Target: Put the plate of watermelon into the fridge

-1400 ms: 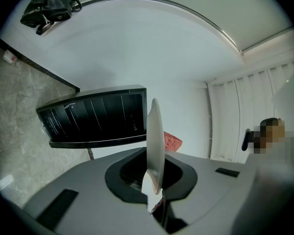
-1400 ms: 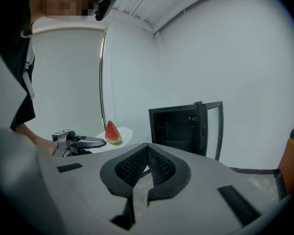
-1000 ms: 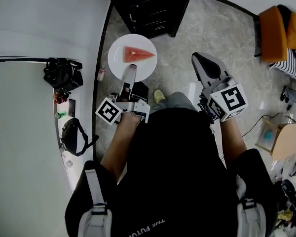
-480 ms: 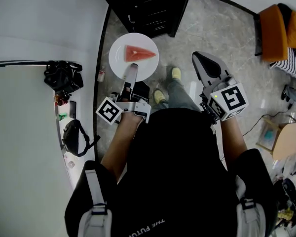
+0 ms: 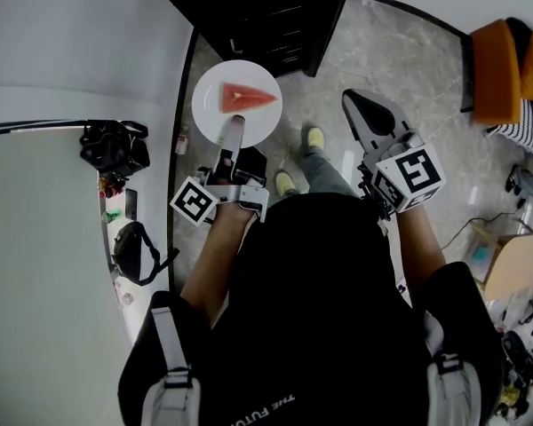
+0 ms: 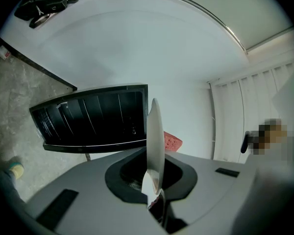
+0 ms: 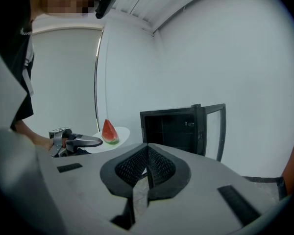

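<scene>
Clearly, the fingers of the left gripper [image 6: 156, 192] are clamped on the near rim of the round white plate [image 6: 154, 131], which the left gripper view shows edge-on. The red wedge of watermelon [image 6: 172, 142] peeks out from behind the plate there. From the head view, the left gripper [image 5: 235, 131] holds the round white plate [image 5: 215, 105] out in front of the person. The red wedge of watermelon [image 5: 247, 97] lies flat near the plate's middle. The plate hangs over the grey marbled floor [image 5: 400, 51], just short of the black fridge [image 5: 266, 11] and not inside it.

The fingers of the right gripper [image 7: 147, 161] are pressed together with nothing between them. In the head view the right gripper [image 5: 361, 107] is held out level with the plate and well apart from it. The right gripper view shows the black fridge [image 7: 171, 129] standing with its glass door [image 7: 214, 129] swung open. A yellowish shoe [image 5: 315, 137] shows on the floor between the two grippers.
</scene>
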Demonstrator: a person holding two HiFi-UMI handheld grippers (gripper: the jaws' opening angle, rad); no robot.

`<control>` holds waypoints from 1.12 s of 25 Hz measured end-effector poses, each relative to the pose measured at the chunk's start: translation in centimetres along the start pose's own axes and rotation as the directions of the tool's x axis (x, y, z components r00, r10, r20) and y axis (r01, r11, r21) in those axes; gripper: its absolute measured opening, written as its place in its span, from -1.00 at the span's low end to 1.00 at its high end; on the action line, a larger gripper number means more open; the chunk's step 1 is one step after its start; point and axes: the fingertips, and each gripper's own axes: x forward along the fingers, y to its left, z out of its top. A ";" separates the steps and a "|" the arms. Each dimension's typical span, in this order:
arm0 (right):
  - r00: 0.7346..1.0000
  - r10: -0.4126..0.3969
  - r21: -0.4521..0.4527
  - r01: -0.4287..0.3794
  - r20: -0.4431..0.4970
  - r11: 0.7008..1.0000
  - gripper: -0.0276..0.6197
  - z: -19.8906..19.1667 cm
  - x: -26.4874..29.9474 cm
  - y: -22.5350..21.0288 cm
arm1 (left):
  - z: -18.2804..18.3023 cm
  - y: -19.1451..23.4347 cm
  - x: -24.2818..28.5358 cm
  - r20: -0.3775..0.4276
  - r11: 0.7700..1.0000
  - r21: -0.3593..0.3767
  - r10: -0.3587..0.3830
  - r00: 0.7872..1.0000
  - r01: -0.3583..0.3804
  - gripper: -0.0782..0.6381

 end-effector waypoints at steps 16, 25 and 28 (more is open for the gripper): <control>0.999 0.050 0.017 -0.050 0.005 0.999 -0.89 1.9 4.6 -7.0 | 0.9 1.7 7.5 0.020 0.999 0.006 0.037 0.999 -0.037 -0.73; 0.998 0.059 0.014 -0.059 0.013 0.998 -0.89 2.6 5.2 -8.1 | 1.1 1.5 8.7 0.042 0.999 0.012 0.031 0.999 -0.032 -0.73; 0.997 0.073 0.006 -0.073 0.017 0.997 -0.89 2.7 5.5 -8.1 | 1.2 1.6 8.8 0.047 0.999 0.017 0.031 0.998 -0.032 -0.73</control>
